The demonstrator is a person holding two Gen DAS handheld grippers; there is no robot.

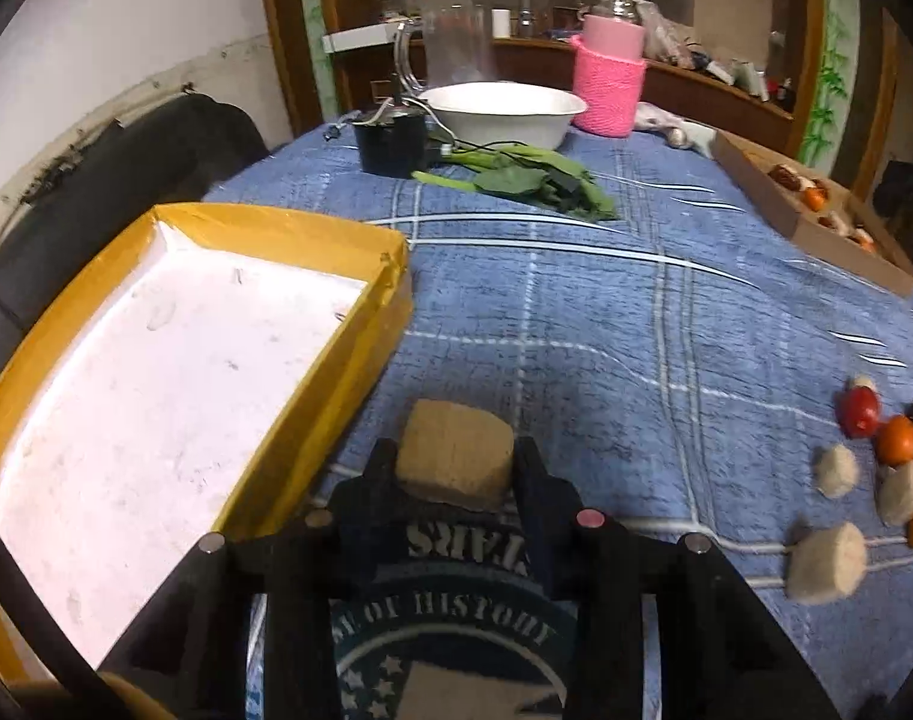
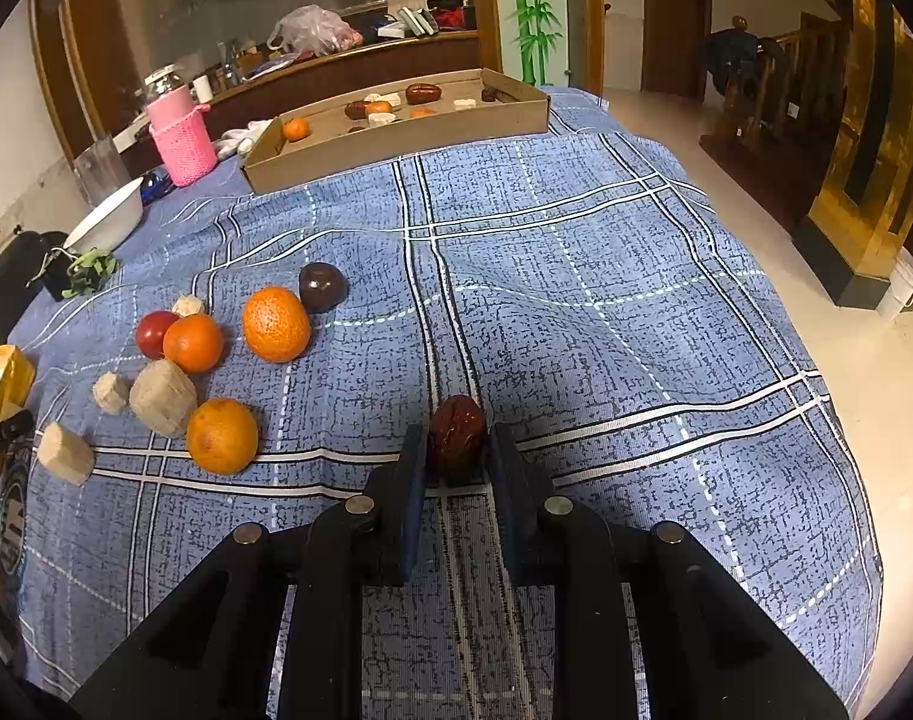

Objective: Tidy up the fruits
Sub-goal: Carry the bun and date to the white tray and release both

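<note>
My left gripper (image 1: 455,459) is shut on a tan cut chunk (image 1: 455,455), held just right of the yellow-rimmed white tray (image 1: 390,264). My right gripper (image 2: 456,450) is shut on a dark red wrinkled date (image 2: 456,435) over the blue plaid cloth. To its left lie oranges (image 2: 275,324), a red tomato (image 2: 152,333), a dark plum (image 2: 321,286) and several tan chunks (image 2: 161,397). The same pile shows at the right edge of the left wrist view (image 1: 897,440). A cardboard tray (image 2: 396,144) at the far side holds dates, oranges and pale pieces.
A white bowl (image 1: 504,114), a pink knitted jar (image 1: 607,84), a clear jug (image 1: 450,36), a black pot (image 1: 390,141) and green leaves (image 1: 528,177) stand at the table's far end. The table drops to the floor (image 2: 864,360) on the right.
</note>
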